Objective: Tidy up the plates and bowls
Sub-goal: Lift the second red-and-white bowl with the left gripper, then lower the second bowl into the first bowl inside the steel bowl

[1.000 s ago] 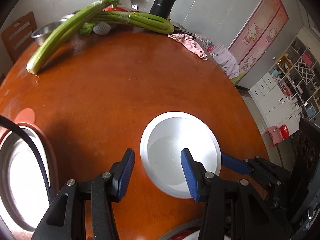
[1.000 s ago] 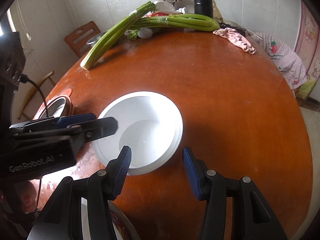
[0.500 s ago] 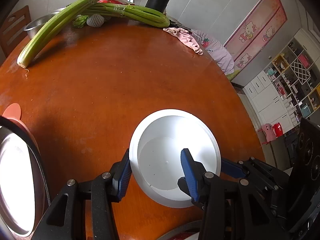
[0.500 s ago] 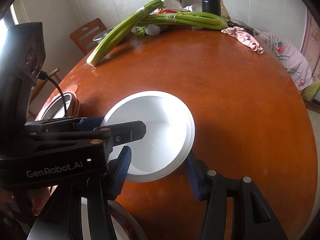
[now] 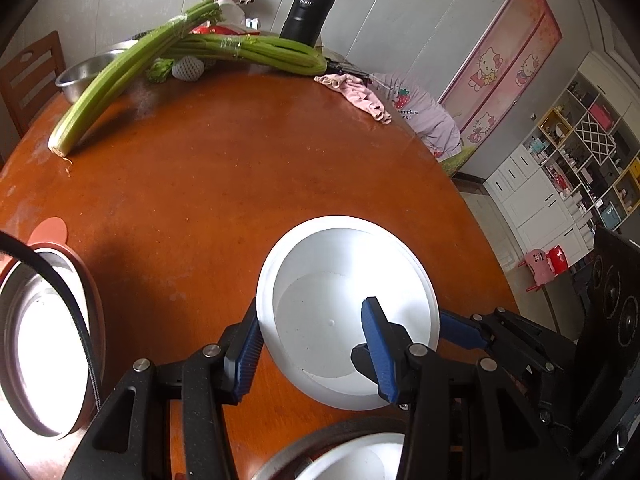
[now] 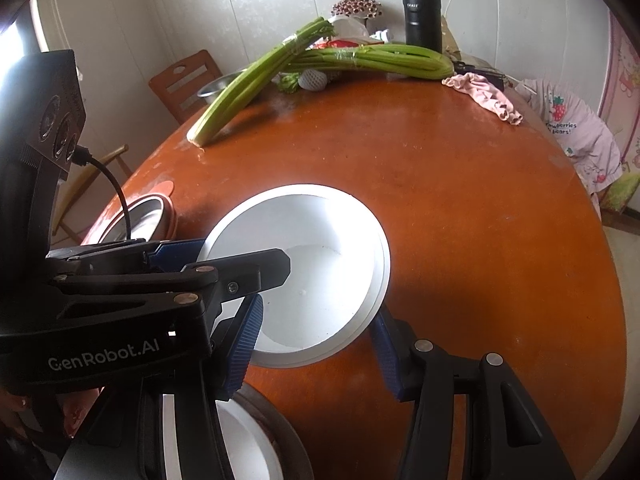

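"GenRobot.AI" on the left tool (image 6: 224,264); "berries", "bears!" on the pink garment (image 6: 576,136).

White bowl, lower centre of my left view.
I see the white bowl (image 5: 348,312) upright and empty; a steel bowl (image 5: 44,340) sits at far left.

Both wrist views look steeply down, close over the table (image 5: 240,160), sharing the white bowl (image 5: 340,280) (image 6: 320,240).
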{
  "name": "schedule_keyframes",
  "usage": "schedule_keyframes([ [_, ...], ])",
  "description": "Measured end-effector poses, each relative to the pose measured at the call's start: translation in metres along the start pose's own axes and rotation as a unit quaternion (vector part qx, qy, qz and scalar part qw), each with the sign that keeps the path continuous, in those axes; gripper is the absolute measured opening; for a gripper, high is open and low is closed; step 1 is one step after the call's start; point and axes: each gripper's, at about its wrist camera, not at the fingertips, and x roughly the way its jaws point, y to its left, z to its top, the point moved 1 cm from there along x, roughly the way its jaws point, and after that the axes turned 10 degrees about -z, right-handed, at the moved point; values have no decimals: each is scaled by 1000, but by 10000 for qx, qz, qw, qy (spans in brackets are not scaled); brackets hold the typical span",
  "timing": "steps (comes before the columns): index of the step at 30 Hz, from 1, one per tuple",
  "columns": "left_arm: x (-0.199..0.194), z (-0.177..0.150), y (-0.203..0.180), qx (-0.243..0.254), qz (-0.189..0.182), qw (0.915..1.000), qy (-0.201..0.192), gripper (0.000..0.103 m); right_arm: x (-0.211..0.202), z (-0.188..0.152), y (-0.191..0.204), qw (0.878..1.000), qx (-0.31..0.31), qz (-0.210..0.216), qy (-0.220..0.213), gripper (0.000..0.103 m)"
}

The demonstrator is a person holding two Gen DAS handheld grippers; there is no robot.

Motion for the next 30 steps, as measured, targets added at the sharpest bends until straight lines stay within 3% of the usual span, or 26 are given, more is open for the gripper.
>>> schedule_keyframes([
  [14, -48, -22, -33, 283, 89, 9989, -361, 47, -49, -16, 12, 9990, -60, 41, -430, 56],
  [30, -89, -71, -56, 421, 144, 9970, -627, 47, -101, -59, 35, 9970, -269, 22, -729, 56],
])
